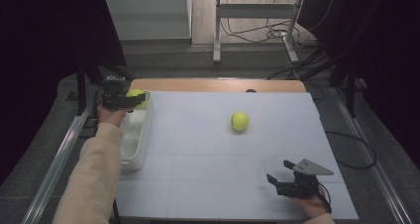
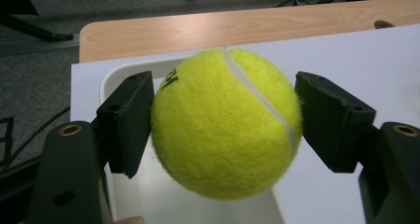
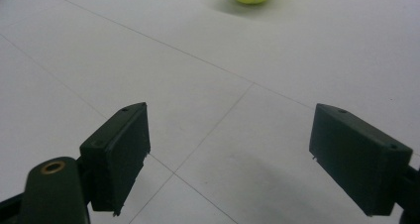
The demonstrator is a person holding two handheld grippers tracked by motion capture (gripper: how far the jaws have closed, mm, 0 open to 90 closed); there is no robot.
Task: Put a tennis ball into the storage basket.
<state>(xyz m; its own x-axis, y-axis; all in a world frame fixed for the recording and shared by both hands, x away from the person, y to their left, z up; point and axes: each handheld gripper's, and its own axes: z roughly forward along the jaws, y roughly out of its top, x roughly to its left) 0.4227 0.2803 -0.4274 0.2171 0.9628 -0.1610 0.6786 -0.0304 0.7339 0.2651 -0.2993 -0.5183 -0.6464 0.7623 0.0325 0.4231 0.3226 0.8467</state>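
Left gripper view: left gripper point(image 2: 225, 122) clamps tennis ball point(image 2: 225, 125) above bin point(image 2: 111, 83).

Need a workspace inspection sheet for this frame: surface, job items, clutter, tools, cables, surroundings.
Surface: white board on a wooden table, bare apart from one ball.
Job's things: held tennis ball above the white bin; second tennis ball loose mid-board.
Clutter: nothing seen.
Grippers: left tool shut on the held ball over the bin's far end; right tool open, empty, low over the board's near right.
Cables: loose wires on the floor behind the table; one at right.
Surroundings: metal stand legs, dark curtains.
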